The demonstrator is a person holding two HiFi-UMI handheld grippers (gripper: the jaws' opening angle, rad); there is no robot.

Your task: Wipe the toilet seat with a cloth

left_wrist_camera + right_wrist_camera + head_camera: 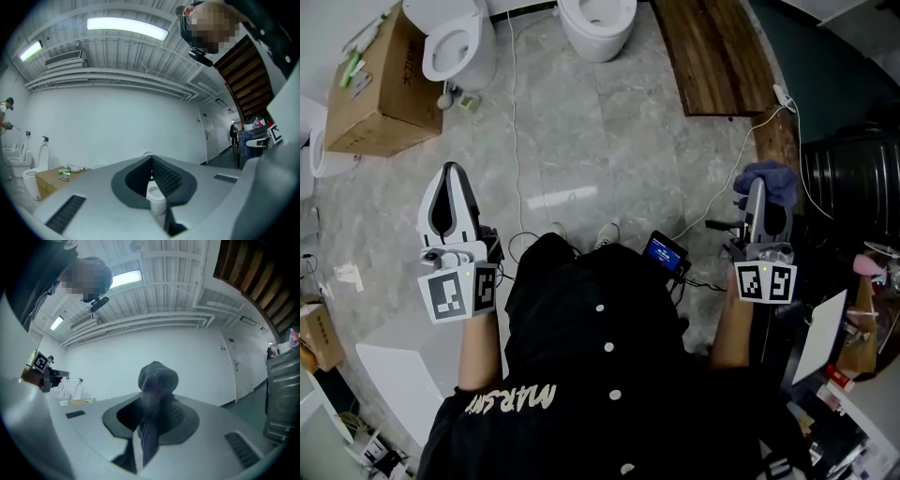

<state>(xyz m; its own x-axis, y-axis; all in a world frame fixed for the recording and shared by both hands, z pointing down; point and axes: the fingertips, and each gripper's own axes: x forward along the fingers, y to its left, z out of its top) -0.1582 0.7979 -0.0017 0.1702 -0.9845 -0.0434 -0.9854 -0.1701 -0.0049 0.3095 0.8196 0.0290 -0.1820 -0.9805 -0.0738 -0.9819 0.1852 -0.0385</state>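
Observation:
Two white toilets stand on the far floor, one point(453, 45) at the upper left, the other point(598, 22) at top centre. Both are far from my grippers. My left gripper point(450, 172) is held at my left side, shut with nothing in it; in the left gripper view point(151, 157) its tips meet and a toilet point(155, 196) shows through the gap behind them. My right gripper point(757, 186) is shut on a bunched blue-grey cloth point(769, 178). That cloth point(158, 376) bulges above the jaws and hangs down between them, hiding the right gripper point(154, 401) tips.
A cardboard box point(373, 89) with small items on top sits left of the upper-left toilet. A dark wooden board point(712, 52) lies at the upper right. A black bin point(853, 178) stands at the right. White cables point(517, 141) run over the grey marble floor.

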